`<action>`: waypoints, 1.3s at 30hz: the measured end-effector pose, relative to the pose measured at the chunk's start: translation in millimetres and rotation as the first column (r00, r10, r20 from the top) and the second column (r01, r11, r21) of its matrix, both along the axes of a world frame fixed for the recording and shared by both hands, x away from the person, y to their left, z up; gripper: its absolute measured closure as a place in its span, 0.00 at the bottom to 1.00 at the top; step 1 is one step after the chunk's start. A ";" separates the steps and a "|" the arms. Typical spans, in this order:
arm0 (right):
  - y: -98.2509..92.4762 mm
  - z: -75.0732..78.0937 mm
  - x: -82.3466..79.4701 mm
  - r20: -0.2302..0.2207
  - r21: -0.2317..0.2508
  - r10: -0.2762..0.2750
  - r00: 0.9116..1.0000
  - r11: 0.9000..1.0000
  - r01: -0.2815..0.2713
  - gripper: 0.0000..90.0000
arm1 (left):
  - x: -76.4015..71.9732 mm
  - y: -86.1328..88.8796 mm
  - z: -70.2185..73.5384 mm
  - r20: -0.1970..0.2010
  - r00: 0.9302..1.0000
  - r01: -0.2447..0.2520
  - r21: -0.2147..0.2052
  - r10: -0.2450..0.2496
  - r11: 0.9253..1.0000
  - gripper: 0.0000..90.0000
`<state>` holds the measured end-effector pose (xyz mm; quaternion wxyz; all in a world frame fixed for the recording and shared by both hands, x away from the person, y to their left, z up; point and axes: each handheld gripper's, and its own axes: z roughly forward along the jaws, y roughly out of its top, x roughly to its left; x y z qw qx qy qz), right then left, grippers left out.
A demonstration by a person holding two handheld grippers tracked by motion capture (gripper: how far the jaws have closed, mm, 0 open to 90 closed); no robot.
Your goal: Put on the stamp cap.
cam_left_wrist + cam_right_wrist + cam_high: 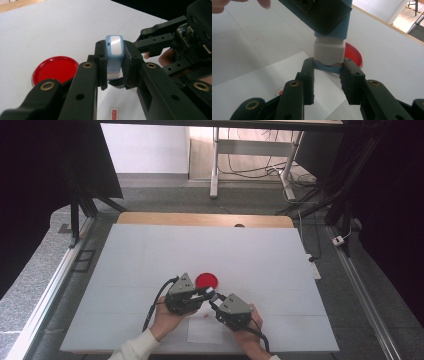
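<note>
Grippers meet over the near middle of the white worktop, where a person holds a small blue-and-white stamp between two tools above a sheet of paper at the near edge. The left gripper has its jaws clamped on the blue upper body of the stamp, one pad on each flat side. The right gripper has its jaws pressed on the blue band at the stamp's bottom end, just under the white collar (likely a cap or base, though the pictures do not settle which). A red ink pad, round and uncovered, lies on the worktop just beyond the two grippers, apart from the paper. A small red imprint marks the sheet below the stamp.

The stamp looks light, rigid and smooth-walled, a hard plastic shell that should not give under the pads but could slip if pulled at an angle. Its flat sides offer the surest hold; the rounded corners do not. The lower band is narrow, so the right jaws have little surface to bear on, and a straight pull along the stamp's axis seems safer than a twist.
</note>
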<state>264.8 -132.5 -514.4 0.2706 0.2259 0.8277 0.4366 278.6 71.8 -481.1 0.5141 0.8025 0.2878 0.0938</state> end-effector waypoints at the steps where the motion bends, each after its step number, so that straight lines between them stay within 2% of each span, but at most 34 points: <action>1: 0.0 0.1 -0.2 0.001 0.000 0.000 1.000 1.000 0.000 0.72 | 0.3 0.2 0.0 -0.003 1.000 0.002 0.000 -0.002 1.000 0.84; 13: 1.2 0.1 -2.4 0.025 -0.030 0.018 1.000 0.999 -0.017 0.72 | 2.8 -0.2 -4.6 -0.037 0.999 0.016 0.002 -0.016 1.000 0.84; 18: 0.7 0.0 -1.8 0.013 -0.021 0.021 1.000 1.000 -0.021 0.72 | 3.9 0.7 -5.8 -0.050 0.999 0.015 -0.008 -0.016 1.000 0.84; 22: 0.7 -2.1 0.0 0.000 -0.035 0.025 1.000 0.999 -0.025 0.72 | 3.9 1.6 -5.8 -0.045 0.999 0.009 -0.009 -0.009 1.000 0.84; 24: 0.6 -3.0 1.0 -0.008 -0.021 0.031 0.999 0.999 -0.031 0.71 | 4.0 2.5 -5.4 -0.046 0.999 0.008 -0.012 -0.008 1.000 0.84; 27: 0.9 -2.9 1.3 -0.010 -0.030 0.036 0.999 0.999 -0.036 0.71 | 4.0 2.6 -5.4 -0.046 0.999 0.009 -0.009 -0.009 1.000 0.84; 30: 0.4 -2.8 1.7 -0.017 -0.026 0.042 0.999 0.999 -0.042 0.68 | 3.6 2.3 -5.0 -0.040 0.999 0.011 -0.007 -0.011 1.000 0.84; 37: -3.8 -2.4 4.2 -0.057 0.025 0.075 0.996 0.997 -0.074 0.57 | 3.1 4.0 -2.6 -0.036 0.999 0.021 -0.019 -0.022 1.000 0.84; 39: -6.2 -2.5 4.8 -0.061 0.025 0.064 0.996 0.998 -0.062 0.54 | 2.9 5.1 -1.4 -0.031 0.999 0.021 -0.021 -0.021 1.000 0.84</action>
